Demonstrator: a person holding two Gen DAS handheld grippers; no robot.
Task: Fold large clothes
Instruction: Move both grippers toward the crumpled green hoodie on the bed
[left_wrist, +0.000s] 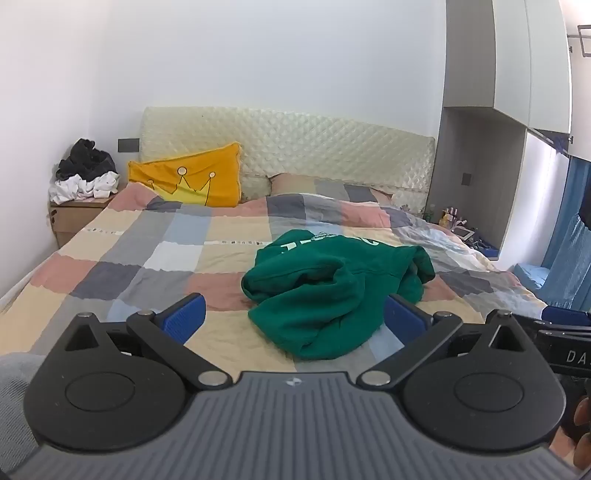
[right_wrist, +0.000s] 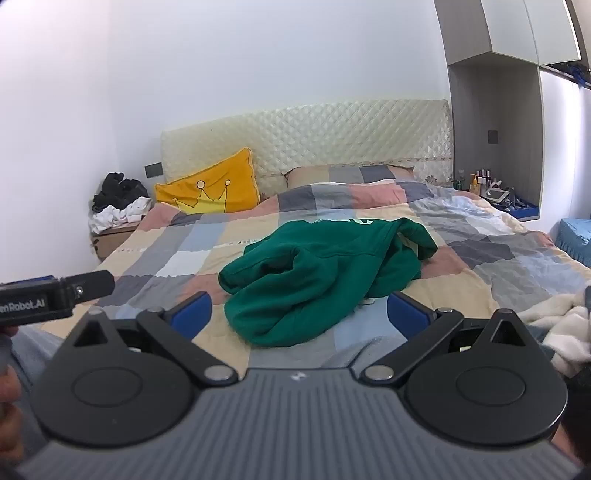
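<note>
Left jaws: we hold the left gripper spread to its widest, blue pads bare, nothing between them.
Right jaws: the right gripper is likewise fully released and empty; both hang above the near edge of the bed, tilted slightly down.
Garment: the green sweatshirt lies in a crumpled heap on the checked quilt, just ahead of both grippers and touching neither (white lettering shows on its far side, so the chest panel seems turned up there).
Step in hand: we judge this to be the approach, with no fold begun yet.
How we do it well: we should find two matching points, hem corners or shoulders, before closing, and pinch a single layer at each so the heap opens flat when lifted apart. A bunched grab would likely drag hidden folds along.
Room to work: the quilt left of the heap lies open for spreading.
Further out: a yellow crown pillow leans on the headboard; other clothes sit piled on the bedside cabinet.
</note>
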